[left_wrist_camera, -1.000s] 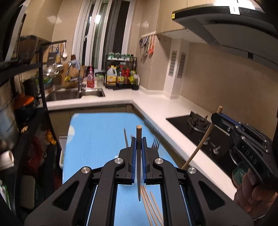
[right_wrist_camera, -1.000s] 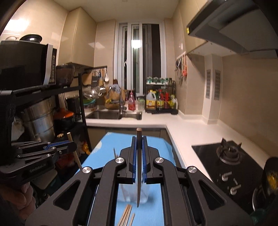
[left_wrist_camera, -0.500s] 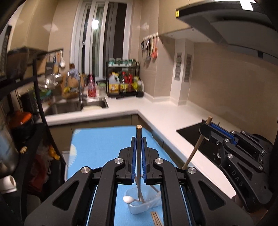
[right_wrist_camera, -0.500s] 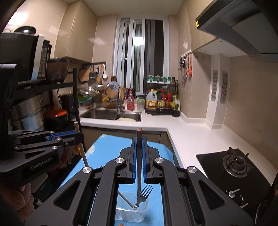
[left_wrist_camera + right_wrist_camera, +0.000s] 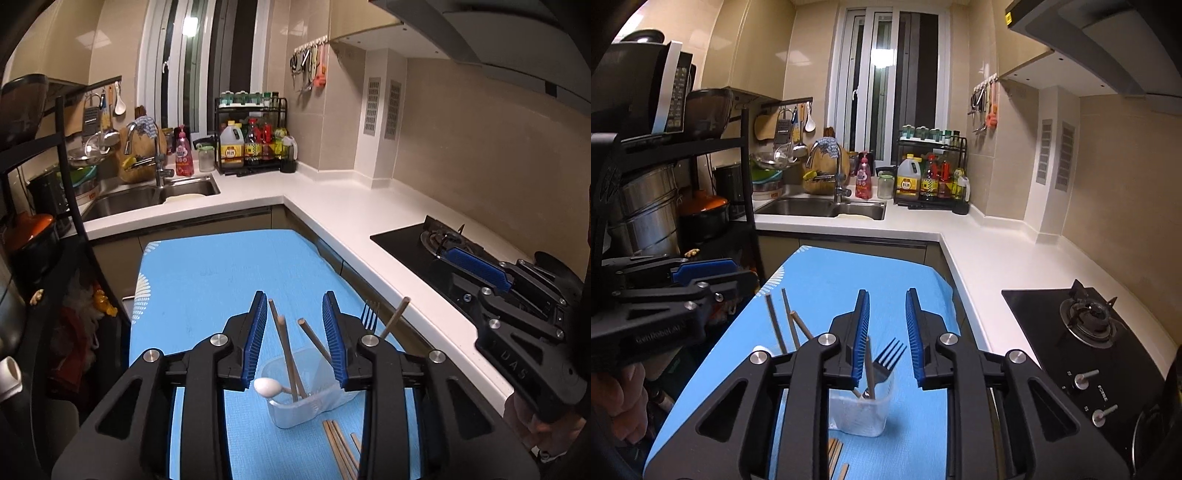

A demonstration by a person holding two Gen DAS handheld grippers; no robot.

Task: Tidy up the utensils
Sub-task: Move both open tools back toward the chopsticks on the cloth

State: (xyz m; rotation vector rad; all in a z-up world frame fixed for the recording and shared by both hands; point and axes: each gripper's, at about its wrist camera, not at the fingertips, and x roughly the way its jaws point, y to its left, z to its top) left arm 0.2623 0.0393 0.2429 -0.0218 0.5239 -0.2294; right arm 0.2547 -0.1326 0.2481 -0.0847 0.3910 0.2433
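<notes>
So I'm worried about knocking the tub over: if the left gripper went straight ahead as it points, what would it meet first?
Probably the chopsticks leaning in the clear tub, which stand between the left gripper's open jaws; behind them, blue mat. Depth is uncertain.

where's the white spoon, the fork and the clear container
white spoon (image 5: pixel 266 386), left wrist view, on its bowl
fork (image 5: pixel 888 355), right wrist view, on its tines
clear container (image 5: pixel 857 415), right wrist view, on its front wall

Loose chopsticks (image 5: pixel 340 448) cut off by the lower edge; container (image 5: pixel 857 411) partly behind fingers (image 5: pixel 857 332)
</notes>
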